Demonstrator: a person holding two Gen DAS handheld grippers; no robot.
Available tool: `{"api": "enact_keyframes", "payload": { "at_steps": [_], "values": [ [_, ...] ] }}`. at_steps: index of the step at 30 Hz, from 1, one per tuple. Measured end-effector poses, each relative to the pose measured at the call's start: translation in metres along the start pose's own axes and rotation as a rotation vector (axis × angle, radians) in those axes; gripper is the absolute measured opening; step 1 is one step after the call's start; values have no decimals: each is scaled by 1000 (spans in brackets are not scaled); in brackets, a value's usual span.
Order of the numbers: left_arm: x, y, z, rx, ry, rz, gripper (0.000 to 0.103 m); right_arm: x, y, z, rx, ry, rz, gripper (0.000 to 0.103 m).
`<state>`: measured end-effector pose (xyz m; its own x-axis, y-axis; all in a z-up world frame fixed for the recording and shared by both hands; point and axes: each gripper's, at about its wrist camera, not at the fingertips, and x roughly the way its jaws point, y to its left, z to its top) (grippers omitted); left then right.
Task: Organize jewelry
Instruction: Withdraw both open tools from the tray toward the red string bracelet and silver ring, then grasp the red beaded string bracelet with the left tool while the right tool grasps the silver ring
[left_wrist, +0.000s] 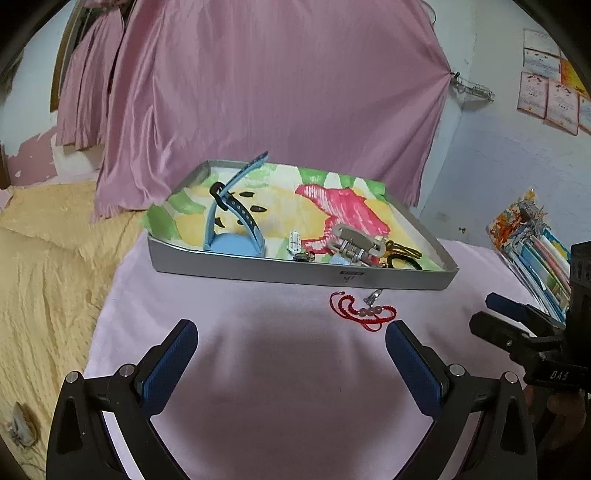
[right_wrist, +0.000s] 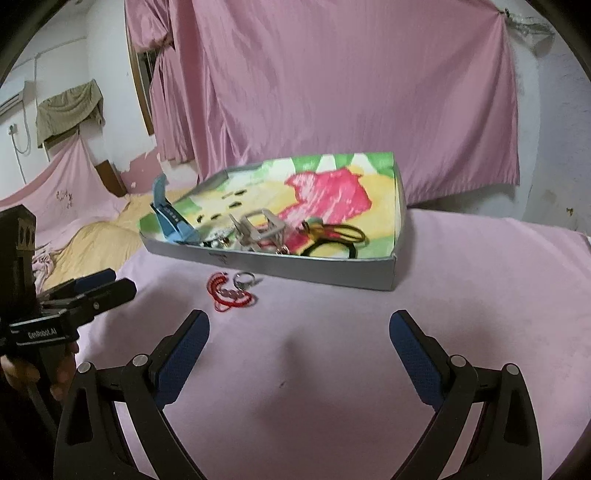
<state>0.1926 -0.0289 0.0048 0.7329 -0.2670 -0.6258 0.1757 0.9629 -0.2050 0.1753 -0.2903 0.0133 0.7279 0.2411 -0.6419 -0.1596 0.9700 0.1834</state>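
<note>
A grey tray (left_wrist: 258, 268) with a colourful lining stands on the pink cloth; it also shows in the right wrist view (right_wrist: 295, 267). It holds a blue watch strap (left_wrist: 236, 218), a metal watch band (left_wrist: 354, 242), and yellow and black hair ties (right_wrist: 332, 236). A red bead bracelet (left_wrist: 360, 312) lies on the cloth in front of the tray, with a small silver ring (right_wrist: 244, 278) beside it. My left gripper (left_wrist: 291, 341) is open and empty, just near of the bracelet. My right gripper (right_wrist: 299, 334) is open and empty, to the right of the bracelet (right_wrist: 229, 293).
A pink curtain (left_wrist: 277, 92) hangs behind the tray. A yellow blanket (left_wrist: 48, 251) lies at the left. A stack of colourful packets (left_wrist: 532, 240) sits at the right edge of the cloth. Papers (left_wrist: 546, 81) hang on the right wall.
</note>
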Motion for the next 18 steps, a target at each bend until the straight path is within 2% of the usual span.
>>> {"api": "enact_keyframes", "payload": {
  "at_steps": [3,5,9,11,16,18],
  "values": [
    [8,-2,3,0,25,-13,101,9,-2,1,-2,29,6,95],
    [13,-5,4,4,41,-20,92,14,-3,3,-4,45,14,91],
    [26,-11,7,15,89,-38,81,26,-2,4,-18,93,25,77],
    [33,-15,7,24,109,-47,72,32,-1,5,-27,113,33,70],
    [49,-22,11,40,158,-69,52,45,-2,7,-30,150,60,58],
    [56,-25,12,44,177,-75,48,49,-3,9,-29,158,70,54]
  ]
}}
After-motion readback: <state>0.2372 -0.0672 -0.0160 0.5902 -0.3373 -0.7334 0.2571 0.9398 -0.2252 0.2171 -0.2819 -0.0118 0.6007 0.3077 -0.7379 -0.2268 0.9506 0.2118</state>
